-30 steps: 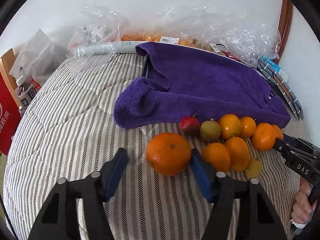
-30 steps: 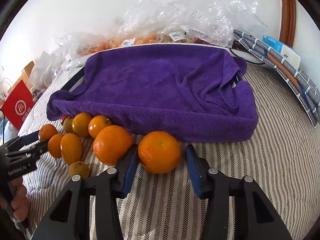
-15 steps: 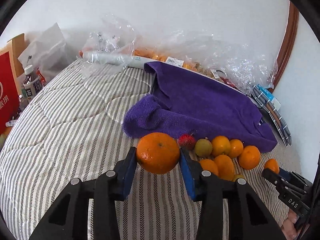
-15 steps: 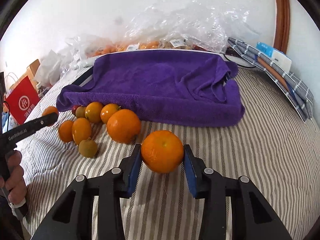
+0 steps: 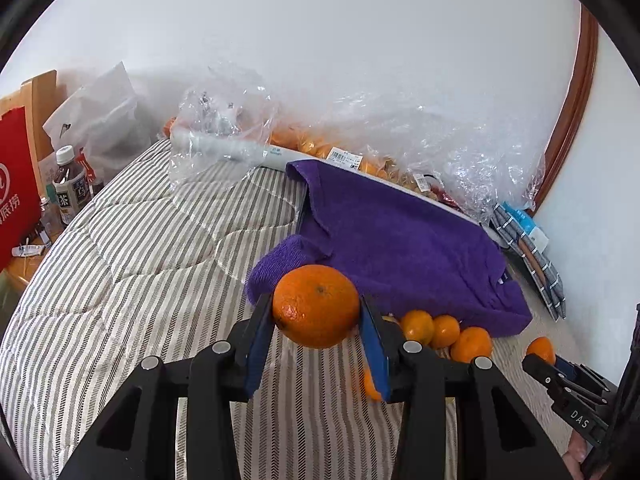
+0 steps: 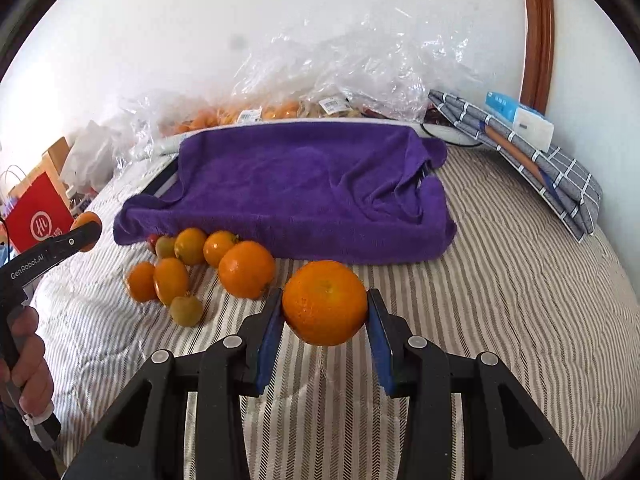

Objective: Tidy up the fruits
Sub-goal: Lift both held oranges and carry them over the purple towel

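You had both hand-held grippers clamped on fruit, the left hand-held gripper (image 5: 316,322) on one orange (image 5: 316,306), the right hand-held gripper (image 6: 325,318) on another orange (image 6: 325,303), each newly lifted off the striped bed (image 6: 500,280), so sorting could begin.

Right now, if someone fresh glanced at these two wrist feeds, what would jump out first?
An orange clamped in each gripper: the left gripper holds one orange and the right gripper holds another orange, both lifted off the striped bedding. Behind them spreads a purple towel, with a cluster of small oranges lying loose along its near left edge. Crumpled clear plastic bags pile against the wall.
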A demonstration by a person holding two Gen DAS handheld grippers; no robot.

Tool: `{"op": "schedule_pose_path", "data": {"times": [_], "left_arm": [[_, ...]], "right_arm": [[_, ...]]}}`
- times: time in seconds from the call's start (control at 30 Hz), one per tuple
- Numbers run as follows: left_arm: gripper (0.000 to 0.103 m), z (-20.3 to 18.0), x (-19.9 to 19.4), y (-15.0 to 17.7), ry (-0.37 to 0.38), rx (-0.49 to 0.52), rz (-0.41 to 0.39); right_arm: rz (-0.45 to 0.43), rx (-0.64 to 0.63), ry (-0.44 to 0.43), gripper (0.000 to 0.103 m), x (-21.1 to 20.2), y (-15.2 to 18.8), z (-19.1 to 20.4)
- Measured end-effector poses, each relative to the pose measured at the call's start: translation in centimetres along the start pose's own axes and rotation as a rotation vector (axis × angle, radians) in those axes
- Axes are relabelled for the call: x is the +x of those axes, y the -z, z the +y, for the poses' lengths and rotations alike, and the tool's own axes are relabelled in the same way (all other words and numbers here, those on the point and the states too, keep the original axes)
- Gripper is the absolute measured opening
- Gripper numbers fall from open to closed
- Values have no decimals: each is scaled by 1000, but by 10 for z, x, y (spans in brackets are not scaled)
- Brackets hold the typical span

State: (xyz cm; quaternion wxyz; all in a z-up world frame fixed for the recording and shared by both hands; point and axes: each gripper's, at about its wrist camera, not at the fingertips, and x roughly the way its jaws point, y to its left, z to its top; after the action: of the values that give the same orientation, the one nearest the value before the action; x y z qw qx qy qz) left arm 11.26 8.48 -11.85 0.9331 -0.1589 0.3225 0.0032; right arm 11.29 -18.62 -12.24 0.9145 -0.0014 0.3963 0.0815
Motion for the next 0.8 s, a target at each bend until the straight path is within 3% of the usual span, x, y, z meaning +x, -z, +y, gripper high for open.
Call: {"op": "schedule_pose_path", "data": {"times": [0.2,0.57,0.8], "left_arm": [[40,-22,3,-31,11,34,-15],[40,-48,43,-87,7,49,-57],[40,-38,73,-91,-30,61,-61]], "right_arm": [[-42,9,-4,40,-4,-29,-2],[-138,23,-10,40,15,-92,-9],[-147,30,-40,40,47,-124,-11]]}}
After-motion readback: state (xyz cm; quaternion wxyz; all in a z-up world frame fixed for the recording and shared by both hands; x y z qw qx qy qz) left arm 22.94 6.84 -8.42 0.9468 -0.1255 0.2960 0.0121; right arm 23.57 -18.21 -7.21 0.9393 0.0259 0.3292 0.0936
